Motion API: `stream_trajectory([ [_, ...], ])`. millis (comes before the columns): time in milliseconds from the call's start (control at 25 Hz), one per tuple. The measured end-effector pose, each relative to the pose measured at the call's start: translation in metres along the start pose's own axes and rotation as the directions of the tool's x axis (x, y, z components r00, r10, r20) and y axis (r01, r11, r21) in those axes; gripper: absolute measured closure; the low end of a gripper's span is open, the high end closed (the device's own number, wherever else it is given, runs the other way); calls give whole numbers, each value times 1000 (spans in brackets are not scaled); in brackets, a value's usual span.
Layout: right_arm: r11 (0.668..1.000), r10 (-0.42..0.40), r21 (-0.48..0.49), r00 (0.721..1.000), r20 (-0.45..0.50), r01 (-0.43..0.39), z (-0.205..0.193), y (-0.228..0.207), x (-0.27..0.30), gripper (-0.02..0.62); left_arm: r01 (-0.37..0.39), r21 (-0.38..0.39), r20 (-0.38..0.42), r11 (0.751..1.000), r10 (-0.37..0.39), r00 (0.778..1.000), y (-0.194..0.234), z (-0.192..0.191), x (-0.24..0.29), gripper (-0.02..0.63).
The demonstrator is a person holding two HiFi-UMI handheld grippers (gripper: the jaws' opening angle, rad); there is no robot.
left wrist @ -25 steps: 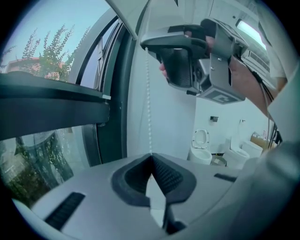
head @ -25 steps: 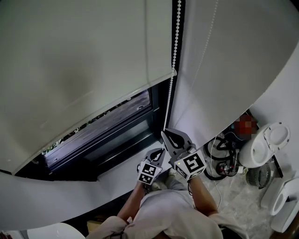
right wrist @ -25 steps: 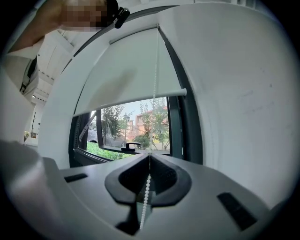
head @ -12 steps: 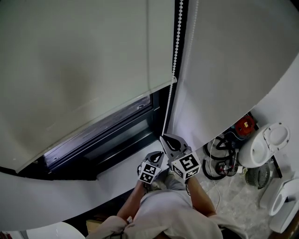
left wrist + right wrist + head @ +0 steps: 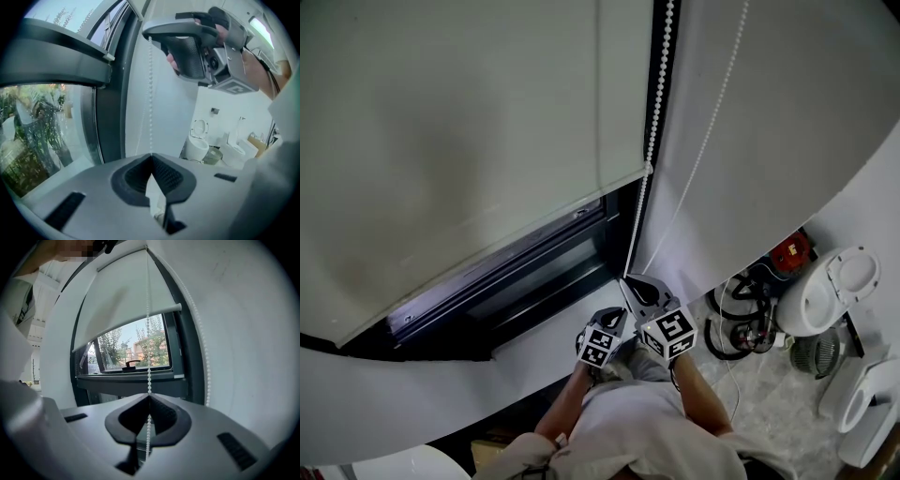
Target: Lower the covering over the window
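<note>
White bead chain point(image 5: 149, 371) between closed jaws of left gripper point(image 5: 151, 157) and right gripper point(image 5: 149, 398).

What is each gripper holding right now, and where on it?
Both are shut on the bead chain. The right gripper pinches one strand at its jaw tips, and the left gripper pinches the same strand just below.

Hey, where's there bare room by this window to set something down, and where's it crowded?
The white ledge under the window, left of the left gripper, looks bare. So does the floor between the person and the toilet. Crowded: the right corner with coiled cables and a fan, and the bead chain, pinched by that gripper and the right gripper.
</note>
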State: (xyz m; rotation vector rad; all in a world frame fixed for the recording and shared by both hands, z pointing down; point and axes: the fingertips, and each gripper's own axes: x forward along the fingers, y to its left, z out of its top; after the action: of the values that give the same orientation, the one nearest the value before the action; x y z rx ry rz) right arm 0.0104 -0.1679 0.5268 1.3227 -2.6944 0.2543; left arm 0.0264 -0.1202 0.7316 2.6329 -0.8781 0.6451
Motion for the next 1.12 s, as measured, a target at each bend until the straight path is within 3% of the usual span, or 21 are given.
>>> stream_trajectory([
  [480,1000,-2,14,997,-76,3,-39,-4,0,598,2,-20,-49,1000,-3,999,-3,-37,17,591],
  [800,1000,8,8,997,-75,-8,-38,-2,0,600,-4,-35,-49,999,2,999,-3,-36,11,591],
  [960,1000,15,3,997,-73,-15,-38,-3,2,598,-12,-42,-15,999,11,1000,-2,-15,-8,586],
  [1120,1000,23,1,997,-73,-23,-37,-3,4,598,-8,-48,68,999,12,998,0,33,-41,528],
])
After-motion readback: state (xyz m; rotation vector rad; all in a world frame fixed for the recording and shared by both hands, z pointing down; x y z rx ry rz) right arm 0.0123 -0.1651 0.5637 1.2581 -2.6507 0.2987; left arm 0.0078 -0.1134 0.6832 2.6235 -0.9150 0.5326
